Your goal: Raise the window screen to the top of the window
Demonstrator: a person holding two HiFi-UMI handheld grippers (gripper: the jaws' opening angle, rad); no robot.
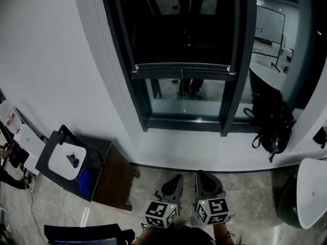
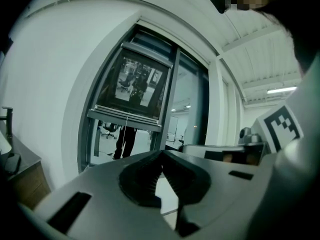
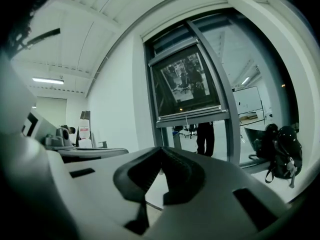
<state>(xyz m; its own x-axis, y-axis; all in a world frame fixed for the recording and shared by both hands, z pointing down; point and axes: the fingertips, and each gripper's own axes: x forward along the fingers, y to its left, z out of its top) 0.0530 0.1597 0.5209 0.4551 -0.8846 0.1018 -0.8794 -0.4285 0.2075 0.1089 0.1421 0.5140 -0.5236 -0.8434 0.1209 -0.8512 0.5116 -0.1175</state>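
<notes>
Head view: the window screen [image 1: 180, 29] is pulled most of the way down the dark-framed window [image 1: 122, 60]. Its bottom bar [image 1: 181, 67] sits low, with a thin pull cord [image 1: 182, 88] dangling under it. Both tools are down near the floor, well away from it. The left gripper [image 1: 174, 182] and right gripper [image 1: 204, 180] sit side by side, each with its square-marker cube. A black backpack [image 1: 273, 124] slumps at the window's right, and there's a red-and-white sheet [image 1: 9, 117] far left, too small to read.

Left gripper view: the left gripper [image 2: 161, 154] has its jaw tips pressed together with nothing in them, and the screen [image 2: 135, 84] is far ahead.

Right gripper view: same deal, the right gripper [image 3: 161, 151] is closed up and empty. The screen [image 3: 185, 84] is ahead and the backpack [image 3: 282, 151] is to the right.
</notes>
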